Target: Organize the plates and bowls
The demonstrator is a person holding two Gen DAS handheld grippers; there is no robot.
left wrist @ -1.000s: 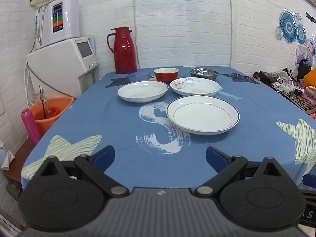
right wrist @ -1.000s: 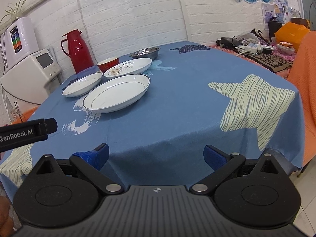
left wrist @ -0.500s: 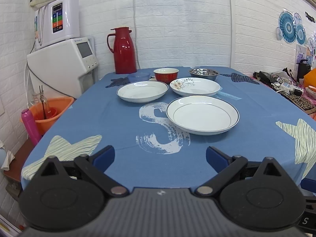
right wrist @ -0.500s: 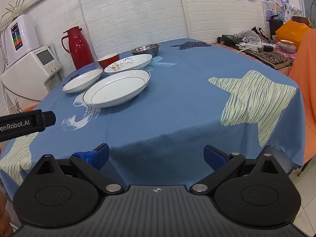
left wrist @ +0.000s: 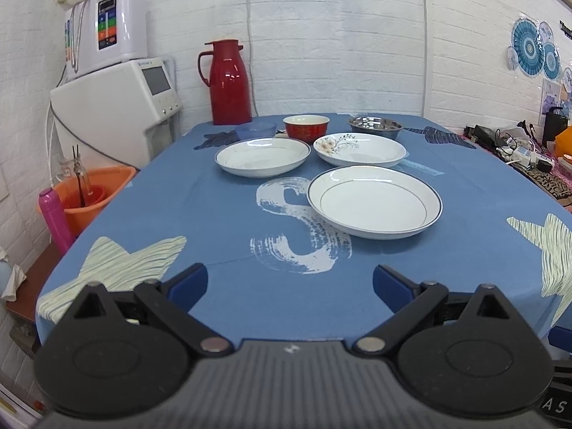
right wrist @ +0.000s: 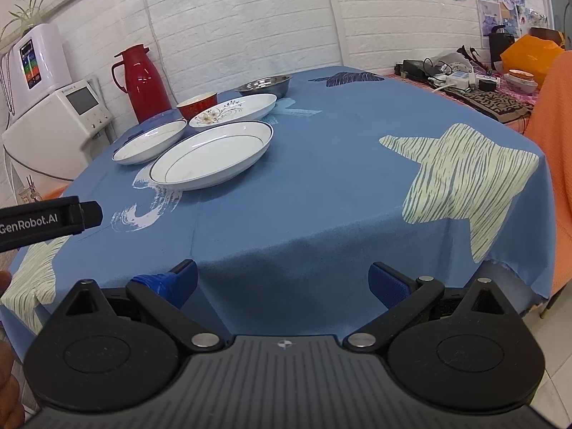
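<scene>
Left tool (left wrist: 289, 282): mine, fingers spread, empty, at near edge of tabletop (left wrist: 221, 214). Right tool (right wrist: 282, 280): mine, spread, empty, at tabletop corner. Large rimmed plate (left wrist: 373, 202) nearest; second rimmed plate (left wrist: 262, 155) and floral plate (left wrist: 359, 148) behind, side by side. Back row: blue bowl (left wrist: 255, 130), red bowl (left wrist: 306, 127), steel bowl (left wrist: 374, 125). Red thermos (left wrist: 227, 82) beyond.

Legible text: "GenRobot.AI" in white letters on the black body of the left gripper (right wrist: 46, 222), seen from the right wrist. The tablecloth (left wrist: 228, 200) bears a large white brush-painted "S". Letters "AS" appear at the left-wrist view's lower right corner, on a black part.
</scene>
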